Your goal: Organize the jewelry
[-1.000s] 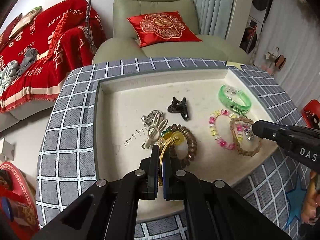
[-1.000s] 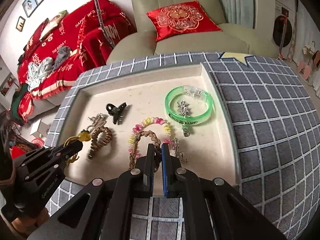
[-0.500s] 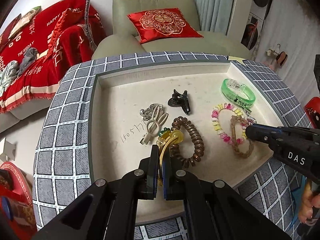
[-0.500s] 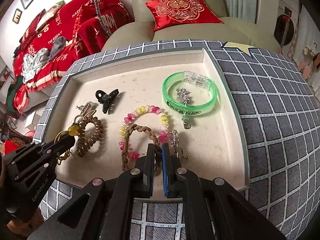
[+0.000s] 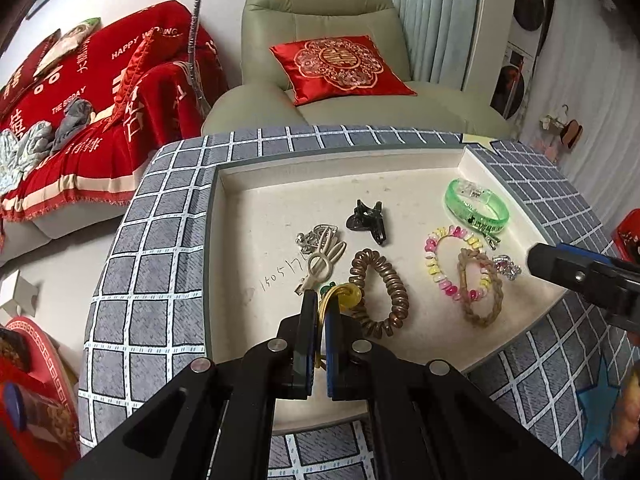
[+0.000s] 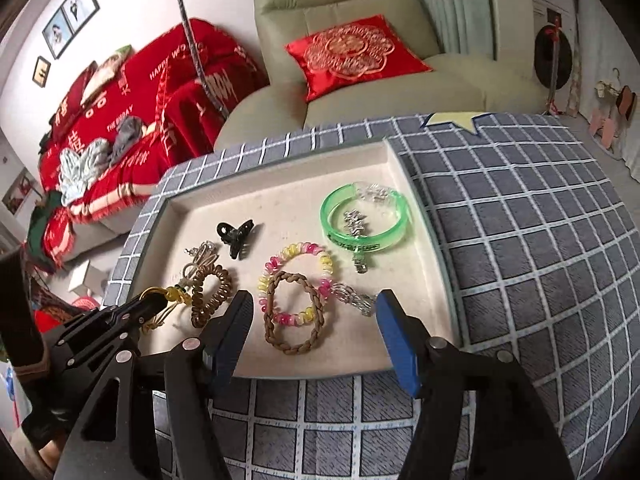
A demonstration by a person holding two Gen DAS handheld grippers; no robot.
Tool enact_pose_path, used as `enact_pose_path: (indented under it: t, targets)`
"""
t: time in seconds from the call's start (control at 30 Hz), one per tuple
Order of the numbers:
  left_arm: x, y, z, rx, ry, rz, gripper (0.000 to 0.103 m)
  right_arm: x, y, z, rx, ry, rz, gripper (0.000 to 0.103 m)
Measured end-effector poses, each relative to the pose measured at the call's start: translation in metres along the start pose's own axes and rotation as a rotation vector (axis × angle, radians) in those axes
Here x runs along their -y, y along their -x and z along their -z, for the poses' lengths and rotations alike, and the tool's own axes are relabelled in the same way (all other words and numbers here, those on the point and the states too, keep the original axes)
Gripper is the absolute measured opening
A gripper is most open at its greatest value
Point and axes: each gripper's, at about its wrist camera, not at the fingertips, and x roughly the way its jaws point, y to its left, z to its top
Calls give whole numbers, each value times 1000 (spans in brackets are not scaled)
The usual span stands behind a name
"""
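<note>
1. The left claw, low in the middle of the left wrist view, was clamped on a yellow cord with a yellow bead; the cord ran between its two fingers and the bead sat just past the tips.
2. The right claw stood wide in the lower middle of the right wrist view; its jaws had just been opening, and nothing was pinched between them. A braided brown band lay on the tray in the gap ahead of the tips.
3. That band overlapped a pink-and-yellow beaded bracelet, and a small silver charm lay just beside both, near the blue pad of the right-hand finger.
4. A cream tray recessed in a grey checked surface carried all the jewelry.
5. In the tray's right part a green bangle lay flat, with a silver clip lying across its near rim.
6. A brown spiral hair tie lay just right of the bead, touching it.
7. A black claw clip sat near the tray's centre, apart from the rest.
8. A cream rabbit-shaped clip and a silver piece lay together above the left claw's tips.
9. Handwritten digits marked the tray floor to their left.
10. A pale green armchair with a red cushion filled the upper centre.
</note>
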Motion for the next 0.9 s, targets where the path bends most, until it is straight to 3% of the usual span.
enact_pose_path:
  t: [0.2, 0.43, 0.5, 0.53, 0.63, 0.77, 0.9]
  targets:
    - [4, 25, 7, 90, 6, -7, 19, 3, 19, 22, 58, 19, 46, 69]
    - [9, 40, 22, 131, 21, -19, 21, 3, 26, 49, 82, 63, 92, 76]
    - [9, 37, 24, 116, 29, -25, 96, 4, 26, 52, 84, 64, 101, 80]
    - [7, 37, 25, 135, 51, -59, 103, 4, 26, 52, 89, 66, 108, 80]
    - [5, 28, 23, 146, 53, -47, 103, 3, 27, 55, 93, 74, 117, 82]
    - [7, 26, 25, 161, 40, -71, 103, 1, 29, 61, 114, 84, 103, 103]
    - [8, 35, 39, 174, 47, -124, 103, -4, 32, 70, 145, 112, 121, 103]
